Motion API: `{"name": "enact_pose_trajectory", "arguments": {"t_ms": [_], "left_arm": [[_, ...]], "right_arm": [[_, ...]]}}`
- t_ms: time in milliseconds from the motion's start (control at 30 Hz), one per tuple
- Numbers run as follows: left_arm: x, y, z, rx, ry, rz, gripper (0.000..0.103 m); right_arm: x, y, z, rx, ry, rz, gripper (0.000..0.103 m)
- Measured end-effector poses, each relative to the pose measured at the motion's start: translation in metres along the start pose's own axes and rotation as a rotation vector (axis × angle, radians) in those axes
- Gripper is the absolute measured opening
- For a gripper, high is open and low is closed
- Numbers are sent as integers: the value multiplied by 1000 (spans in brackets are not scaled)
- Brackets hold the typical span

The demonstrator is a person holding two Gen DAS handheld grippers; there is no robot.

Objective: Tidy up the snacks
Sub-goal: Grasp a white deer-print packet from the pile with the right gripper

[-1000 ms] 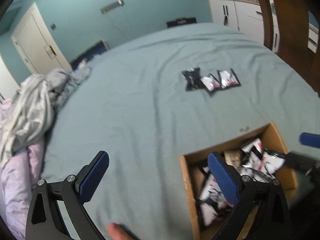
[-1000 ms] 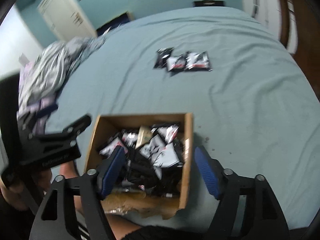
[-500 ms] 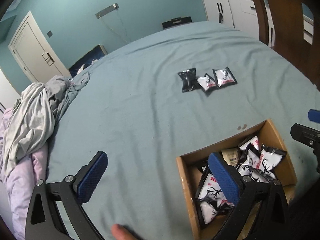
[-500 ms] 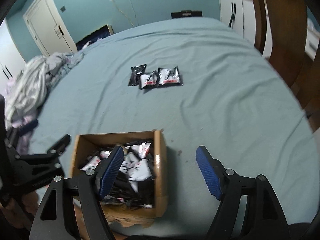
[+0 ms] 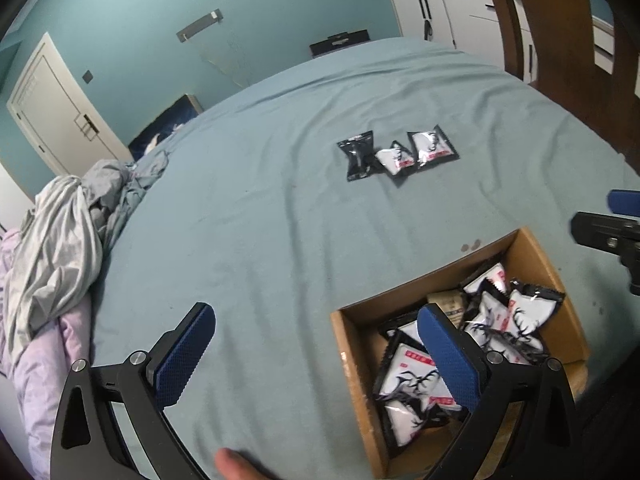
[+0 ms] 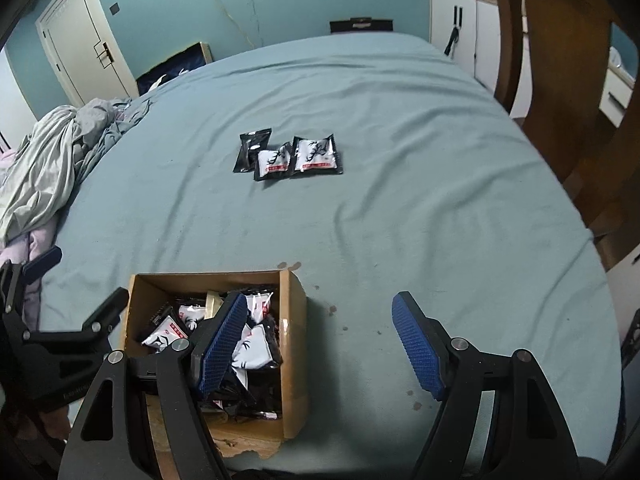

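Observation:
An open cardboard box (image 5: 356, 352) (image 6: 294, 320) sits near the front edge of a bed covered in teal sheet, filled with several black-and-white snack packets (image 5: 412, 384) (image 6: 256, 350). Three more packets (image 5: 396, 154) (image 6: 288, 156) lie in a row at mid-bed. My left gripper (image 5: 316, 344) stands open over the box's left edge, nothing between its blue pads. My right gripper (image 6: 320, 334) is open too, straddling the box's right wall, empty. Each gripper shows at the edge of the other's view.
A heap of crumpled grey and lilac bedding (image 5: 52, 240) (image 6: 44, 160) lies at the bed's left side. A wooden chair (image 6: 560, 100) and white cabinets (image 5: 440, 12) stand to the right. A white door (image 6: 80, 52) is at the back left. A fingertip (image 5: 236, 466) shows at the bottom.
The right wrist view has tilted up and shifted right, so the box now sits lower left of it. The left view has lifted slightly. Both grippers stay open.

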State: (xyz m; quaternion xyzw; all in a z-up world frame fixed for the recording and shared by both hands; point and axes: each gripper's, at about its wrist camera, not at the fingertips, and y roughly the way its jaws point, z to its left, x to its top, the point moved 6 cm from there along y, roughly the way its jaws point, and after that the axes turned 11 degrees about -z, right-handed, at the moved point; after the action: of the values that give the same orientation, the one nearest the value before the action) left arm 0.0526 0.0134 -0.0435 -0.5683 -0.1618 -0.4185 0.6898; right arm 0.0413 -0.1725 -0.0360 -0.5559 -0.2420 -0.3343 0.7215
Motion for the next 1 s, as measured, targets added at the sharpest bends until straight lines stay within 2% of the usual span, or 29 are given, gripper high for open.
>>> {"name": "enact_pose_trajectory", "arguments": {"t_ms": [267, 533, 767, 1000], "left_arm": [[-3, 12, -6, -69, -48, 70, 103], [-3, 26, -2, -120, -136, 126, 103], [-1, 36, -2, -132, -162, 147, 103], [2, 52, 7, -129, -218, 173, 103]], "right_arm": [[21, 34, -2, 23, -33, 88, 74], [61, 81, -10, 32, -45, 100, 74], [81, 142, -15, 56, -27, 155, 74], [99, 186, -8, 73, -69, 146, 74]]}}
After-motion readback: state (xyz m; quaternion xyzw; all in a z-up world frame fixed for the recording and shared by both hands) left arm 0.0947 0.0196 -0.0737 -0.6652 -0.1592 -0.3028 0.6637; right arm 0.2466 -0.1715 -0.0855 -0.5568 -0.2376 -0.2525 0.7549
